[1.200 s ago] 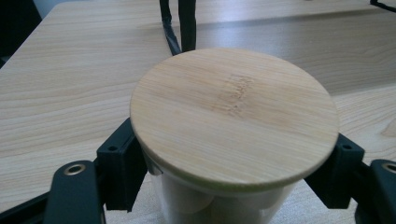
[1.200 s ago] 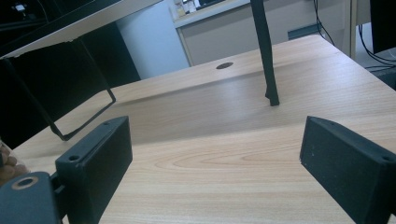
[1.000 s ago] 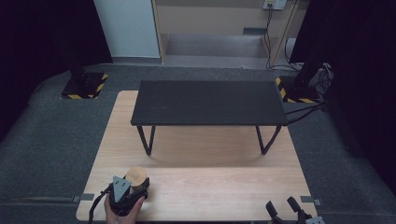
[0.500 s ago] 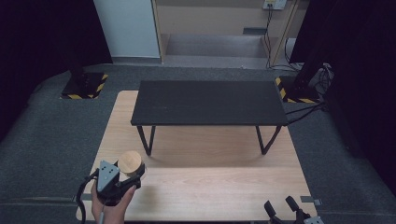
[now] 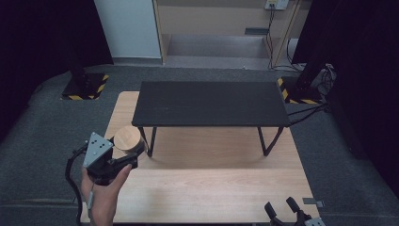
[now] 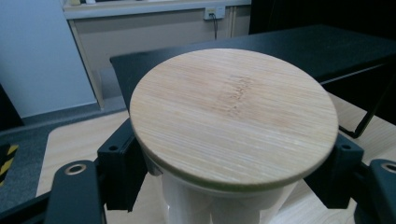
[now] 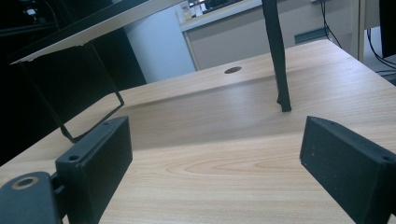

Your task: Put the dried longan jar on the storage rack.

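Now the left gripper, jaws clamped on the lidded jar, has carried it forward toward the black shelf; right gripper rests, jaws open.

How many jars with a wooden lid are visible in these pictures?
1. The jar is held between the jaws of the left hand-held gripper, near the wooden table's left edge. Others may be hidden under the black shelf.
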Action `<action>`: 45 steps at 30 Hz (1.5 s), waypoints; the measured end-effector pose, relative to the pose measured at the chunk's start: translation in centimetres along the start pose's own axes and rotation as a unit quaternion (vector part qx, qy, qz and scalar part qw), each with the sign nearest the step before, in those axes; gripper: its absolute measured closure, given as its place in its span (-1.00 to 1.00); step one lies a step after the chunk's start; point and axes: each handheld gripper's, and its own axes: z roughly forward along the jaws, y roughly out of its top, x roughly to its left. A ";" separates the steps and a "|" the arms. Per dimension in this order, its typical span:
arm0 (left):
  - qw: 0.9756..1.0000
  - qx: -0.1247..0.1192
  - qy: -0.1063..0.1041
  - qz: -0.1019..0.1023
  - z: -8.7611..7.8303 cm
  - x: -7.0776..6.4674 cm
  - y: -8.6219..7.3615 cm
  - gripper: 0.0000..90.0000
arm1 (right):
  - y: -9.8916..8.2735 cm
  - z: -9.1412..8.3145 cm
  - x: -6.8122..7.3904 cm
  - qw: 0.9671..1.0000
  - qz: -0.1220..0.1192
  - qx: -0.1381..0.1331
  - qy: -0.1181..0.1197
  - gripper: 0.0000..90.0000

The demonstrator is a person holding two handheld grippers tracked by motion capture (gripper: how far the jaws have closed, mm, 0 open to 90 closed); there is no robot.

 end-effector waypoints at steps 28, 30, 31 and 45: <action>1.000 -0.014 -0.013 0.008 6.0 2.0 6.4 -0.46 | 0.3 -0.8 -0.2 1.000 0.004 -0.009 -0.017 -0.79; 1.000 -0.014 -0.010 0.007 6.7 2.2 6.6 -0.46 | 0.3 -0.9 -0.3 1.000 0.004 -0.009 -0.018 -0.79; 1.000 -0.014 -0.009 0.007 7.0 2.2 6.7 -0.46 | 0.3 -0.9 -0.3 1.000 0.004 -0.009 -0.019 -0.79; 1.000 0.018 0.002 0.006 12.1 2.8 6.8 -0.46 | 0.4 -1.2 -0.5 1.000 0.004 -0.010 -0.029 -0.79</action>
